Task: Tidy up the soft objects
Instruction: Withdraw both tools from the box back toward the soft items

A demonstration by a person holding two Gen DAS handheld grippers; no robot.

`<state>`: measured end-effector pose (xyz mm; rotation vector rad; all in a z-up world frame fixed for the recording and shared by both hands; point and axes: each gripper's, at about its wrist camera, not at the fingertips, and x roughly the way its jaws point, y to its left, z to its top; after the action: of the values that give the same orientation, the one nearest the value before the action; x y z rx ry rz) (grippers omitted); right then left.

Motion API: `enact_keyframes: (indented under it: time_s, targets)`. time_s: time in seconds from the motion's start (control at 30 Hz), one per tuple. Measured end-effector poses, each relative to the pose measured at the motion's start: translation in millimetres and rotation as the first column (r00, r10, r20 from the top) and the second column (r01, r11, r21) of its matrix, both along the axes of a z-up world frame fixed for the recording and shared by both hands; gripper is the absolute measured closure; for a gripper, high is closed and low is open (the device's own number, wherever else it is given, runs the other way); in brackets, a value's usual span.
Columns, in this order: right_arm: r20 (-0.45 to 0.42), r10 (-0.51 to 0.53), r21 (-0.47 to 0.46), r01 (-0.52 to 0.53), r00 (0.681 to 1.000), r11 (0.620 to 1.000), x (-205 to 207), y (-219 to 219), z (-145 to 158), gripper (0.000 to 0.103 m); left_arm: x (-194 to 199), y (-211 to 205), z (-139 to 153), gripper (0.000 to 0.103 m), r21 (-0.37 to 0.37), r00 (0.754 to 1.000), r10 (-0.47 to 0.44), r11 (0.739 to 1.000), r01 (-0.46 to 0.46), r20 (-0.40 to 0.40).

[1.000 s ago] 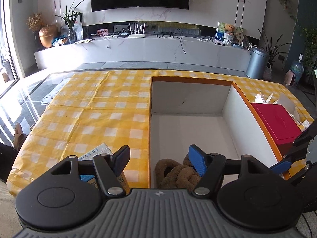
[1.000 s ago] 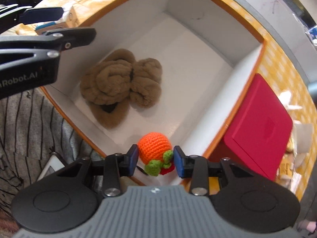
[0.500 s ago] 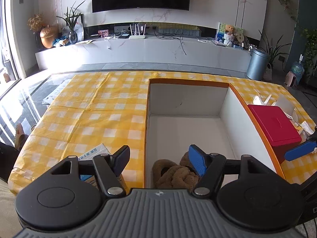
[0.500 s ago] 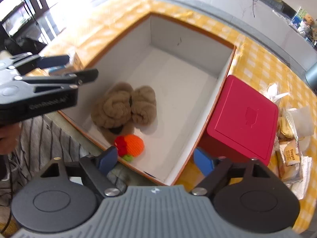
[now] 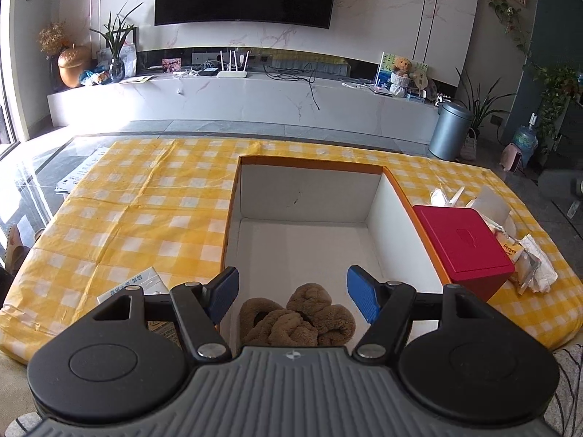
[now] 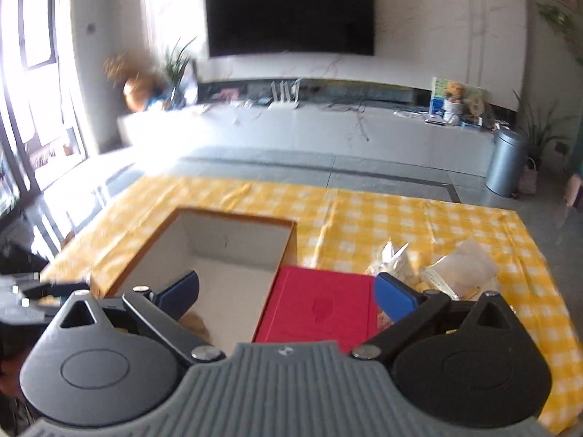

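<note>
Both grippers look to be between picks: the left gripper (image 5: 293,300) hangs wide and empty over the brown plush (image 5: 297,318) at lower centre, inside the white box (image 5: 391,225). The right gripper (image 6: 286,293) jaws are opening, nothing between them, above the red box (image 6: 320,307). Next it needs another soft item; one packet (image 5: 510,253) at right reads "Deeyeo".

Right hand-held gripper (image 6: 286,296) opening, empty; red box (image 6: 320,309) beyond.

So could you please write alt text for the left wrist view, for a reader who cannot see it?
An open left gripper, holding nothing, hovers over a white box with a brown plush item at its near end. The box sits on a yellow checked tablecloth, with a red box on its right.
</note>
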<state>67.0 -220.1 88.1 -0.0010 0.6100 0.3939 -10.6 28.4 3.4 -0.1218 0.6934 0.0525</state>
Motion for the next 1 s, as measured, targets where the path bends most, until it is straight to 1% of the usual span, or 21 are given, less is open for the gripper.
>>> enact_keyframes:
  time_s: [0.07, 0.1, 0.17, 0.2, 0.27, 0.3, 0.37, 0.43, 0.5, 0.57, 0.63, 0.67, 0.7, 0.77, 0.8, 0.83, 0.87, 0.9, 0.93, 0.97, 1.0]
  targets:
    - [0.032, -0.083, 0.134, 0.078, 0.996, 0.988, 7, -22, -1, 0.003, -2, -8, 1, 0.023, 0.053, 1.0, -0.002, 0.999, 0.002, 0.005]
    - [0.042, -0.126, 0.173, 0.117, 0.991, 0.978, 11, -30, -2, 0.003, -3, -12, 2, 0.023, 0.078, 1.0, -0.005, 0.997, 0.004, 0.014]
    - [0.064, -0.184, 0.171, 0.171, 0.981, 0.97, 19, -38, 1, 0.002, -4, -19, 2, 0.023, 0.093, 0.999, -0.023, 0.995, 0.02, 0.022]
    - [0.069, -0.187, 0.138, 0.177, 0.98, 0.975, 25, -40, 4, 0.002, -4, -21, 2, 0.023, 0.092, 0.999, -0.028, 0.995, 0.026, 0.021]
    - [0.033, -0.178, 0.077, 0.175, 0.983, 0.982, 38, -43, 8, 0.002, -2, -25, 1, 0.023, 0.092, 0.999, -0.032, 0.995, 0.029, 0.026]
    - [0.011, -0.189, 0.068, 0.188, 0.982, 0.98, 44, -46, 10, 0.002, -2, -28, 0, 0.023, 0.096, 0.999, -0.032, 0.995, 0.029, 0.026]
    - [0.006, -0.237, 0.103, 0.235, 0.971, 0.966, 47, -59, 10, 0.002, -1, -32, -3, 0.023, 0.099, 0.999, -0.041, 0.994, 0.04, 0.011]
    - [0.006, -0.268, 0.153, 0.264, 0.963, 0.952, 46, -77, -2, 0.002, 3, -35, -6, 0.023, 0.095, 0.997, -0.069, 0.993, 0.071, -0.023]
    - [-0.009, -0.282, 0.169, 0.279, 0.959, 0.945, 42, -94, -23, 0.002, 6, -41, -6, 0.023, 0.104, 0.995, -0.077, 0.991, 0.083, -0.058]
    - [-0.012, -0.322, 0.174, 0.319, 0.947, 0.931, 40, -108, -44, 0.003, 4, -50, -3, 0.023, 0.135, 0.995, -0.084, 0.987, 0.089, -0.045]
    - [-0.068, -0.346, 0.141, 0.352, 0.936, 0.925, 46, -121, -63, 0.003, 6, -60, 1, 0.023, 0.153, 0.996, -0.082, 0.984, 0.086, -0.037]
    - [-0.106, -0.363, 0.109, 0.374, 0.926, 0.921, 50, -127, -70, 0.003, 9, -64, 3, 0.023, 0.149, 0.996, -0.08, 0.985, 0.085, -0.038]
    - [-0.143, -0.396, 0.065, 0.408, 0.907, 0.911, 56, -133, -78, 0.003, 12, -68, 4, 0.023, 0.13, 0.996, -0.083, 0.987, 0.089, -0.044]
    - [-0.184, -0.481, -0.011, 0.487, 0.857, 0.873, 62, -145, -90, 0.003, 19, -72, 3, 0.023, 0.026, 0.989, -0.116, 0.993, 0.118, -0.093]
    - [-0.195, -0.517, -0.046, 0.519, 0.833, 0.854, 64, -152, -98, 0.003, 22, -74, 1, 0.023, -0.043, 0.983, -0.135, 0.991, 0.13, -0.127]
    - [-0.2, -0.541, -0.083, 0.536, 0.817, 0.84, 66, -156, -104, 0.003, 24, -76, -2, 0.023, -0.092, 0.977, -0.156, 0.985, 0.143, -0.148]
    - [-0.203, -0.555, -0.123, 0.541, 0.807, 0.832, 68, -158, -110, 0.003, 25, -80, -3, 0.023, -0.12, 0.971, -0.177, 0.98, 0.159, -0.161]
    - [-0.209, -0.561, -0.173, 0.534, 0.801, 0.828, 70, -161, -118, 0.003, 25, -84, -5, 0.023, -0.13, 0.967, -0.191, 0.977, 0.17, -0.169]
    - [-0.208, -0.563, -0.214, 0.525, 0.8, 0.824, 72, -163, -124, 0.003, 25, -88, -6, 0.023, -0.123, 0.966, -0.194, 0.977, 0.174, -0.173]
    - [-0.205, -0.567, -0.238, 0.521, 0.798, 0.819, 73, -165, -128, 0.003, 25, -93, -6, 0.023, -0.107, 0.966, -0.19, 0.979, 0.174, -0.174]
    - [-0.204, -0.57, -0.242, 0.523, 0.796, 0.817, 72, -168, -130, 0.003, 26, -98, -6, 0.023, -0.089, 0.967, -0.187, 0.981, 0.173, -0.174]
